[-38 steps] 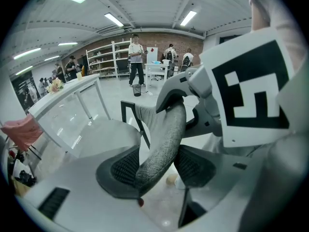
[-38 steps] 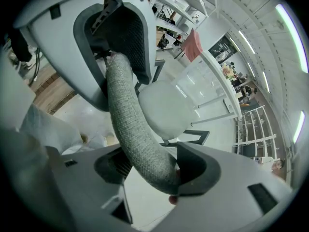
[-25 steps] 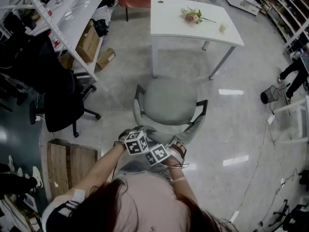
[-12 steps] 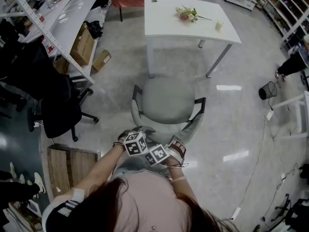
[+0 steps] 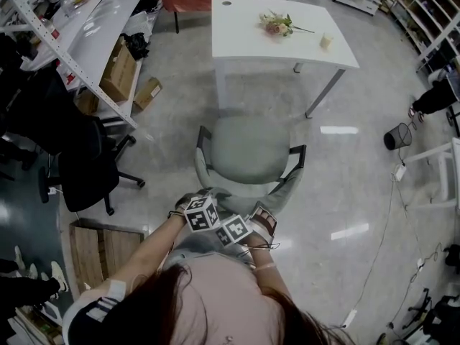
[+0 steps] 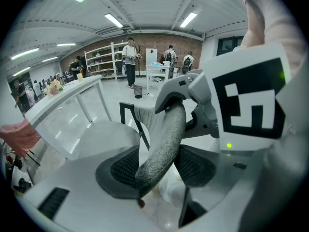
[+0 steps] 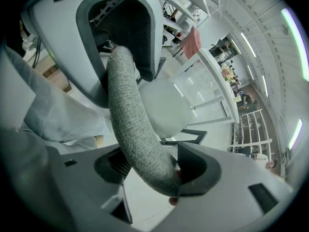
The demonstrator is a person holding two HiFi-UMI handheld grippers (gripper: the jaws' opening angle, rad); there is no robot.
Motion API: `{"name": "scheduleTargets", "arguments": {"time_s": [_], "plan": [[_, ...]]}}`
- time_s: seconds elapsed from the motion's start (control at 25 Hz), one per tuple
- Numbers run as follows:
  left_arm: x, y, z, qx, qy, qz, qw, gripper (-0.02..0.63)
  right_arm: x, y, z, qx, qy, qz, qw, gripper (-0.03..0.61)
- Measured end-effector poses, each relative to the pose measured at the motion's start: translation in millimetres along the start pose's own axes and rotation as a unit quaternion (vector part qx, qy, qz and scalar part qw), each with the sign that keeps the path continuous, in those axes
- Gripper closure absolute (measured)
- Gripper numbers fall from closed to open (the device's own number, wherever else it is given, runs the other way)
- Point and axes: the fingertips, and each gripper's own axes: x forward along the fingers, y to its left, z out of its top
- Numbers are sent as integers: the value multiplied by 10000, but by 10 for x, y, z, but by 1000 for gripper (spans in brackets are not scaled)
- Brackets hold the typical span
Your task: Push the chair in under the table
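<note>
The left hand-held gripper (image 6: 157,168) has matt black ribbed pads (image 6: 123,170); the chair (image 5: 248,149) rim between them is rough grey cloth. Beyond it the floor (image 5: 345,192) is glossy, the surface (image 5: 277,38) smooth white.

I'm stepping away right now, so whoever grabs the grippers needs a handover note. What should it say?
Left gripper: shut on the grey backrest rim of the chair.
Right gripper: shut on the same rim, right beside it.
Chair: facing the white table, seat not yet under the top.
Done: both grips taken.
Left to do: push the chair in under the table.
</note>
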Motion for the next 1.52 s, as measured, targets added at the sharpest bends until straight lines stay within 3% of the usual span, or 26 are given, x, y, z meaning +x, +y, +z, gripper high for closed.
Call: {"name": "scheduleTargets", "arguments": {"time_s": [1.0,1.52], "plan": [[146,867,247,186,-5,-286,9994,385,388,-703,394,167,190,30,9997,307],[183,1109,308,319,-108,-435,9985,385,515,-891,495,280,324,9,9991,305]]}}
